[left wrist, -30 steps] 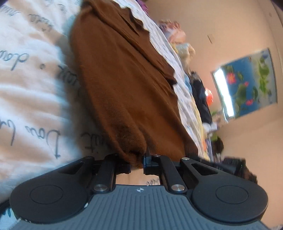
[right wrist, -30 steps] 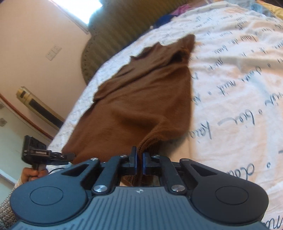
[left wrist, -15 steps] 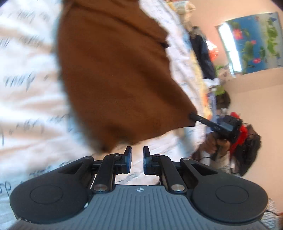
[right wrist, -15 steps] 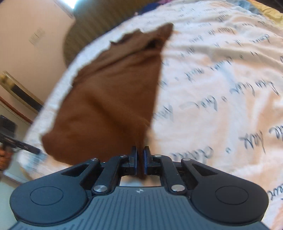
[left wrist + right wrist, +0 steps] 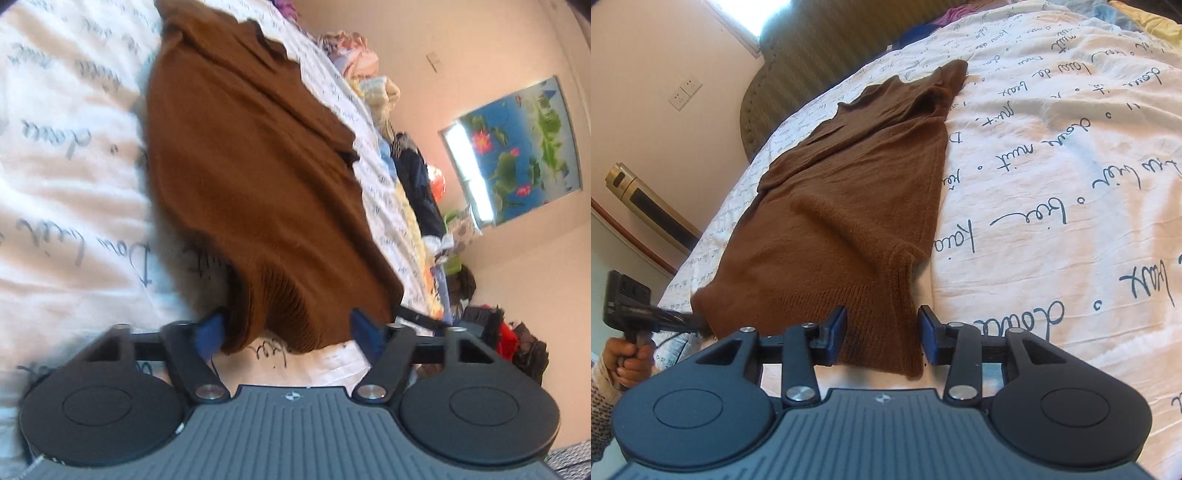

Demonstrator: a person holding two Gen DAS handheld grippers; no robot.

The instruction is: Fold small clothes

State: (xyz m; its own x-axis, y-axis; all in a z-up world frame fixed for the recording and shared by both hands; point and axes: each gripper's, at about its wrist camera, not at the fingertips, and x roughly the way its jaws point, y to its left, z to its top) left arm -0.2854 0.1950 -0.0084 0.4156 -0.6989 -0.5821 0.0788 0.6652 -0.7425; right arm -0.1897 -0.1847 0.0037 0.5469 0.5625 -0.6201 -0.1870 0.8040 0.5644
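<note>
A brown knitted sweater [image 5: 849, 206] lies flat on the white bedsheet printed with dark handwriting [image 5: 1071, 184], its long axis running straight away from both tools, ribbed hem nearest and neck end far up the bed. The right gripper [image 5: 882, 334] sits at the hem's right corner with its blue-padded jaws spread wide, the ribbed edge lying loosely between them but not pinched. The left gripper [image 5: 286, 328] sits at the opposite hem corner, also spread wide, with the rib bunched up against its left pad. In the right wrist view the other tool's black tip is at the sweater's far-left corner, with a hand [image 5: 626, 354] wrapped round its handle. Each gripper is just beside its own corner, so neither has an advantage; any next grasp would start from this hem edge and carry it up along the sweater's length toward the neck. Compared with a second ago, both pairs of jaws have let go: they were pressed together on the hem then, the right one still clamping cloth half a second ago, and now the hem rests on the sheet, released.
</note>
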